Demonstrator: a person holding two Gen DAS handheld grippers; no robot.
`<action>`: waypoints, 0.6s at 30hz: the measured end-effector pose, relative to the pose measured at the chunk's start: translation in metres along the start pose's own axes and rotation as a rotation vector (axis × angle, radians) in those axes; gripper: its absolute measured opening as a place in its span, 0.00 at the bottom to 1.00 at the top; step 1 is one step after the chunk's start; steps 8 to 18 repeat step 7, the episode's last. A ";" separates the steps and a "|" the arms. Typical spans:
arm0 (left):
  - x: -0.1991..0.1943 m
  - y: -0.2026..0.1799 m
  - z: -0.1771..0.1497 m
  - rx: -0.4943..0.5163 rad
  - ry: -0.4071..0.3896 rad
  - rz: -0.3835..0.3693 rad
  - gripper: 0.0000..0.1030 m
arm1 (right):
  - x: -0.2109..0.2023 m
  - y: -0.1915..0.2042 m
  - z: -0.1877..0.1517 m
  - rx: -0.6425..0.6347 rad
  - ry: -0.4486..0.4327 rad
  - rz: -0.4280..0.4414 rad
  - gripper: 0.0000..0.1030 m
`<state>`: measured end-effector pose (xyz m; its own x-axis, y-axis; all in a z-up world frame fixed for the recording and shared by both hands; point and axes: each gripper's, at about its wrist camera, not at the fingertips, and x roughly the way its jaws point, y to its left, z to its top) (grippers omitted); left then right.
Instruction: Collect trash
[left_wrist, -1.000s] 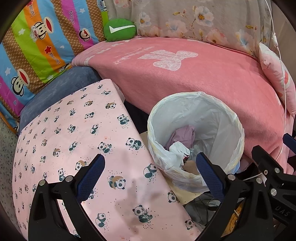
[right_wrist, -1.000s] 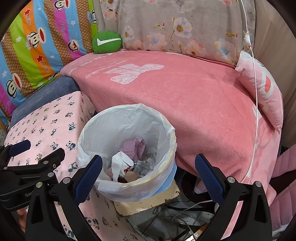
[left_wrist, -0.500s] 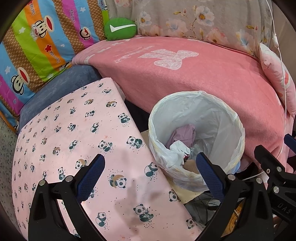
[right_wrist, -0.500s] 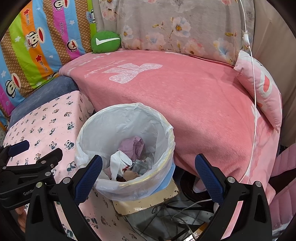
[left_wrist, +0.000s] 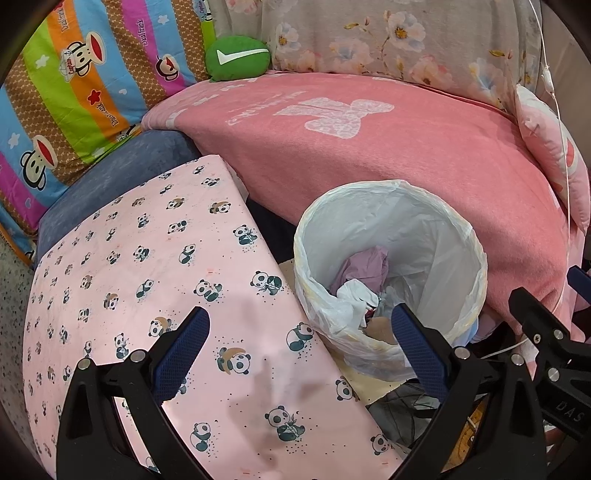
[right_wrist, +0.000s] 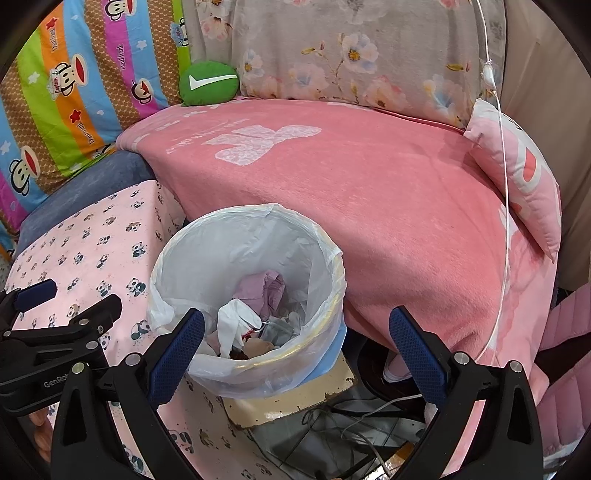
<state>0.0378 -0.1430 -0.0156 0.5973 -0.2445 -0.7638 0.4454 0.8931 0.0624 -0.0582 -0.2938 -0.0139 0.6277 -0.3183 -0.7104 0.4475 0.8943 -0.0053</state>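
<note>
A round bin lined with a white plastic bag (left_wrist: 424, 210) (right_wrist: 207, 236) stands between a panda-print surface and a pink bed. Inside lies crumpled trash (left_wrist: 364, 280) (right_wrist: 255, 306): a purple wad, white tissue, grey scraps. My left gripper (left_wrist: 299, 332) is open above the panda cloth, its right finger over the bin's near rim. My right gripper (right_wrist: 295, 336) is open too, straddling the bin's near side with nothing between its fingers. Each gripper shows at the edge of the other's view.
A pink panda-print cloth (left_wrist: 129, 266) covers the surface left of the bin. A pink blanket (right_wrist: 369, 184) covers the bed behind, with a green cushion (right_wrist: 208, 83), striped pillow (left_wrist: 74, 92) and pink pillow (right_wrist: 517, 166). Cables (right_wrist: 351, 424) and a board lie on the floor below.
Both views have shifted only slightly; the bin sits a little lower and closer in the right wrist view. Both grippers stay open and empty.
</note>
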 end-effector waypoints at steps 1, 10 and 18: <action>0.000 0.000 0.000 0.001 0.002 0.005 0.92 | 0.000 -0.001 0.000 0.001 0.000 -0.001 0.96; 0.001 -0.003 0.000 0.004 0.010 -0.015 0.92 | -0.001 -0.002 -0.001 0.001 0.000 -0.003 0.96; 0.001 -0.003 0.000 0.004 0.010 -0.015 0.92 | -0.001 -0.002 -0.001 0.001 0.000 -0.003 0.96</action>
